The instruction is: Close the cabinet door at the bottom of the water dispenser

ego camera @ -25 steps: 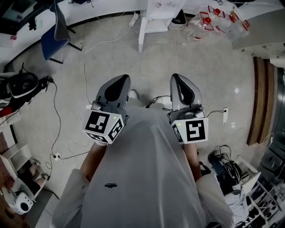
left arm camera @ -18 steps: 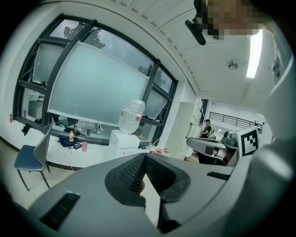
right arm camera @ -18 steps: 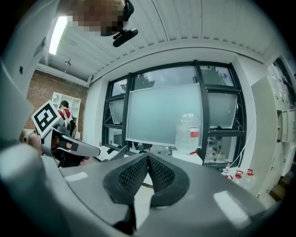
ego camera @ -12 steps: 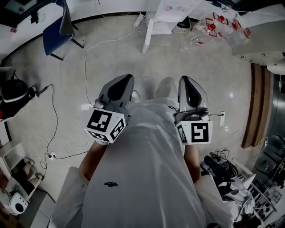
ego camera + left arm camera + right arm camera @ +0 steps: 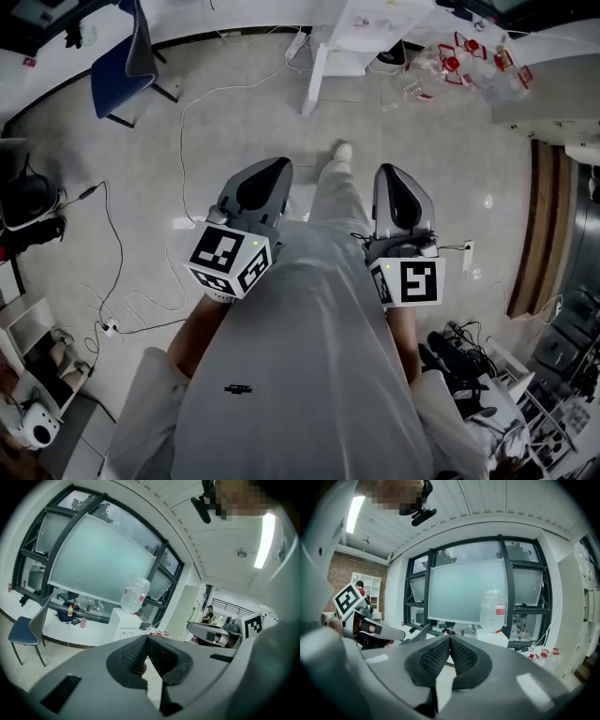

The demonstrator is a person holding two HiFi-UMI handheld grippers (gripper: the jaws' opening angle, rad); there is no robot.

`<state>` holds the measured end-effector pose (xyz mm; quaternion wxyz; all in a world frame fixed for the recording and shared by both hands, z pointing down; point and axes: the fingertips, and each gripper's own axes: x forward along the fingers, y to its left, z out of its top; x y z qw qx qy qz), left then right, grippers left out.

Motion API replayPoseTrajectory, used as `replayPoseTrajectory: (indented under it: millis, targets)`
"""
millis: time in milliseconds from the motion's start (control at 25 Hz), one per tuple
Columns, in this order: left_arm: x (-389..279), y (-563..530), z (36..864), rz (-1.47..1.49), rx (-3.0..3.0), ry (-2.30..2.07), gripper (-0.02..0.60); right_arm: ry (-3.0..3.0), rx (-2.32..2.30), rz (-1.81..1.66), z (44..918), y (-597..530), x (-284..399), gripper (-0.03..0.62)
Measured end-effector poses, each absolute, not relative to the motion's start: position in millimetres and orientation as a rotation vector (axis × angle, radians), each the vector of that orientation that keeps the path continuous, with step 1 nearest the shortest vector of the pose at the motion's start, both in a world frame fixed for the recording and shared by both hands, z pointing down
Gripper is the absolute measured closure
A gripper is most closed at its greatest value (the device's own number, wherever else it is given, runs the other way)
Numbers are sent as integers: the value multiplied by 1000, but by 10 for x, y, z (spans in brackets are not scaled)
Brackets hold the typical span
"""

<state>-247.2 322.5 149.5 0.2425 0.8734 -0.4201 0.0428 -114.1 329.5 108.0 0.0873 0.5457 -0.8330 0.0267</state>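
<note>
My left gripper (image 5: 147,637), right gripper (image 5: 449,637): both pressed together, empty. Water dispenser (image 5: 125,620) upright ahead, well apart. Cabinet door too small to tell. Neither hand nearer.

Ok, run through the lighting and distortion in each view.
Head view: even light, fisheye bending the floor, a small glare spot on it near the right. Left gripper view: dark round vignette, ceiling light strip blown out. Right gripper view: same vignette, bright frosted window behind the shaded tongs.
</note>
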Motion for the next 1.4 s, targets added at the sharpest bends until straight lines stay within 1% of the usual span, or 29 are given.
replayPoseTrajectory:
  millis: [320, 680, 1040, 1200, 1400]
  targets:
    - [-2031, 2644, 1541, 219, 2387, -1126, 580, -2494, 1675, 193, 1265, 2743, -672, 585]
    - [-1211, 1666, 1352, 305, 2434, -1119, 580, -2508, 1681, 194, 1243, 1800, 113, 585]
    - [-566, 1051, 1336, 347, 2401, -1194, 580, -2575, 1622, 153, 1144, 1043, 874, 585]
    - [-382, 940, 1364, 364, 2392, -1210, 580, -2612, 1592, 199, 1239, 927, 1015, 585]
    - [-364, 848, 1445, 397, 2361, -1214, 580, -2622, 1541, 283, 1397, 809, 963, 585]
